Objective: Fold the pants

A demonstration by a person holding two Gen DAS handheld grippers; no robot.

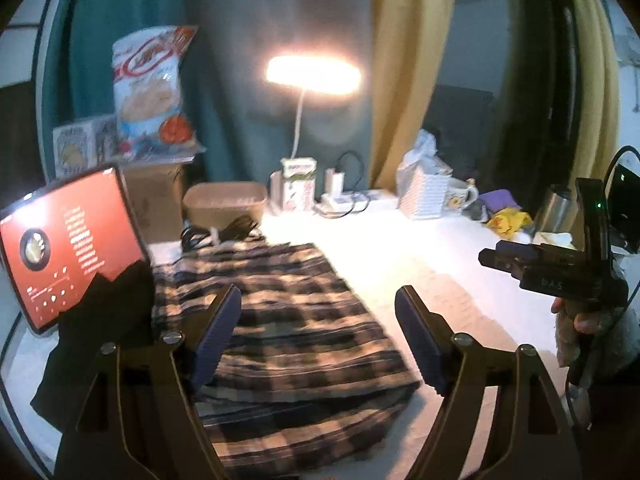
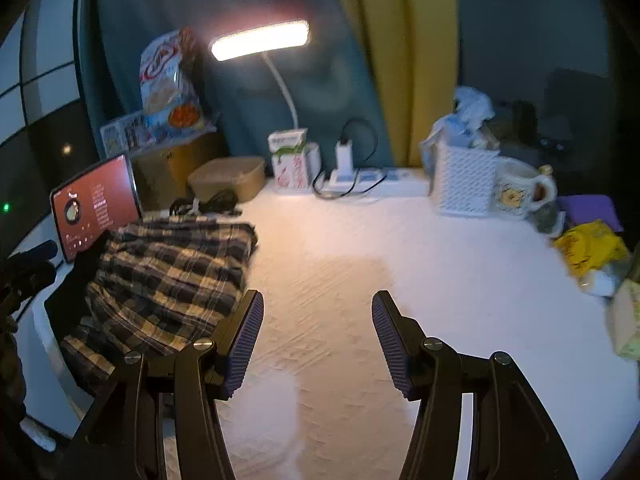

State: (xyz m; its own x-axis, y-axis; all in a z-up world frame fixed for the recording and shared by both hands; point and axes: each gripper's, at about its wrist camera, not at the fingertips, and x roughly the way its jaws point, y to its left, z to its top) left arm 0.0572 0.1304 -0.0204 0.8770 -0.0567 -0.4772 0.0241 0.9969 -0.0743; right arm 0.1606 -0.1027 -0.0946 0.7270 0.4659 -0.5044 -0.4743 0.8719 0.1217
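A: Pants [image 1: 288, 320], plaid, lie in a folded stack on the white table [image 1: 400, 264], toward its left side, under the left gripper [image 1: 316, 332]. Its jaws stand wide apart above the cloth, nothing between them.

B: And the right gripper [image 2: 318, 336]?

A: Jaws apart too, over bare tabletop, empty. The stack sits well to its left.

B: What could spoil the fold from here?

A: Nearest first. The bottom layer juts out past the upper one at the near edge, so a stray finger dragging across the top would likely skew the layers further. A dark cloth [image 1: 92, 340] lies against the stack's left edge; a careless pinch there might gather both.

B: Farther back?

A: The tablet [image 1: 68, 244] stands propped just beside the stack, and black cables [image 1: 224, 228] touch its far end. My guess: pushing the stack away would nudge the tablet or snag the cables. The lamp [image 1: 314, 74] and mug [image 2: 516, 192] look safely apart.
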